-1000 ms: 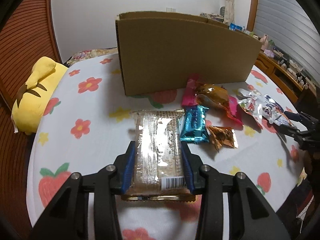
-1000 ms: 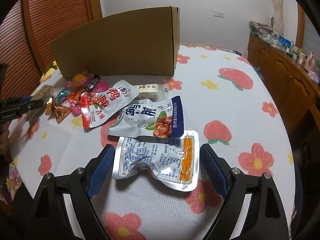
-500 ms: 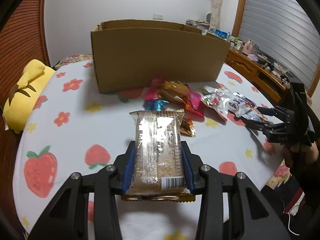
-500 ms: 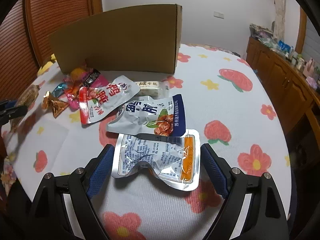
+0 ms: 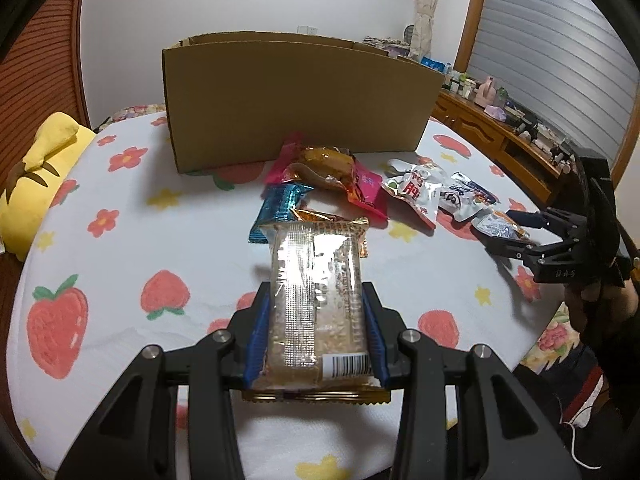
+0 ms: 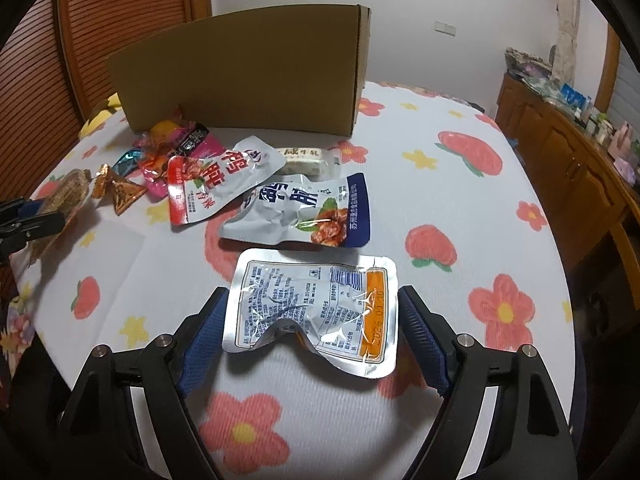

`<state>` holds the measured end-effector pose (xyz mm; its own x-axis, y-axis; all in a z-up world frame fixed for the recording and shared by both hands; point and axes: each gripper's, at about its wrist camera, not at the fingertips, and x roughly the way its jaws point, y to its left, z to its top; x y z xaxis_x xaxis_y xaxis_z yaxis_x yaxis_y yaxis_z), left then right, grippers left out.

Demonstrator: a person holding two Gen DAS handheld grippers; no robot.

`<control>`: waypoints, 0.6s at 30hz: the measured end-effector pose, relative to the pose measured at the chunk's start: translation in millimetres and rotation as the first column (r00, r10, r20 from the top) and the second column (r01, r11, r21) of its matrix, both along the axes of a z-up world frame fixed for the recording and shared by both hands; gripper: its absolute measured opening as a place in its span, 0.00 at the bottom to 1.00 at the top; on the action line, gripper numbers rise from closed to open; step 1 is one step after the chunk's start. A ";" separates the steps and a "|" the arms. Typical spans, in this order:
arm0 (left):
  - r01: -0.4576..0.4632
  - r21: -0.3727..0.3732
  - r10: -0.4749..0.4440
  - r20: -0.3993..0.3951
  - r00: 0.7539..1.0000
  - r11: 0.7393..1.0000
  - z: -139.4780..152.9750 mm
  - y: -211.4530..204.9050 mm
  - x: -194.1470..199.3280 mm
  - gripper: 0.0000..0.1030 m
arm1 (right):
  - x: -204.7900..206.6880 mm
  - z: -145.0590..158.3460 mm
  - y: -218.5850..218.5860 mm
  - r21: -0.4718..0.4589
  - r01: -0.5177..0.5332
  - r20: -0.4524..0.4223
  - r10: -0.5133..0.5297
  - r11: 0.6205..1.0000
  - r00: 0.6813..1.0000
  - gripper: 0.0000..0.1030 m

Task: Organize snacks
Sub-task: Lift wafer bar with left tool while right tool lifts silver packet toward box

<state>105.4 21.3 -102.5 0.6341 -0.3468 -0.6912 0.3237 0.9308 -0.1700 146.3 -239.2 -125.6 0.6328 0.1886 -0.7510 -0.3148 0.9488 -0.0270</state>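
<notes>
Snacks (image 6: 256, 184) scattered on bench (image 6: 440, 208), in front of cardboard box (image 6: 240, 72); box open-topped, standing upright at far side, presumably the place for sorting into. Left gripper (image 5: 316, 332) clamped on crisp-rice bar (image 5: 316, 292), jaws pinching long sides of the clear wrapper, barcode end nearest camera, bar lifted clear of bench and pointing toward box. Grip across narrow width likely chosen so flat pack stays level for dropping in. Right gripper (image 6: 312, 320) low over silver pouch (image 6: 316, 312), jaws spread either side, just been closing, pouch between but pads not pressing yet; left pad near pouch edge, right pad a little apart. Pouch lying back-side up: printed text panel, barcode, orange strip along one edge, notched lower edge, crinkled foil. Just beyond: blue-and-white pouch (image 6: 304, 212), red-and-white pouch (image 6: 212, 184) overlapping it, pale nougat bar (image 6: 304, 160) behind both. Further left: pink packet (image 5: 360, 184), amber wrapped sweet (image 5: 324, 164) on top, blue foil packet (image 5: 280, 204), gold foil packet (image 6: 120, 192). Yellow plush (image 5: 36, 176) at bench's left edge, not part of sorting. Judged stage: early, most snacks not boxed.
</notes>
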 end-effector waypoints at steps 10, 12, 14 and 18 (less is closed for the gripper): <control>-0.013 0.002 0.013 0.011 1.000 1.000 3.5 0.8 2.3 0.40 | -12.6 1.8 -7.9 0.040 0.018 0.030 -0.020 0.999 0.999 0.82; -0.015 0.003 0.015 0.007 1.000 1.000 2.2 0.8 2.9 0.40 | -15.7 3.3 -10.2 0.042 0.022 0.043 -0.024 0.999 0.999 0.82; -0.014 0.002 0.014 0.006 1.000 1.000 2.3 0.5 2.8 0.40 | -18.5 6.4 -11.7 0.044 0.024 0.057 -0.026 0.999 0.998 0.82; -0.012 -0.003 0.012 0.017 1.000 1.000 5.5 -0.6 2.6 0.40 | -23.2 15.6 -12.8 0.050 0.020 0.089 -0.024 0.999 0.996 0.82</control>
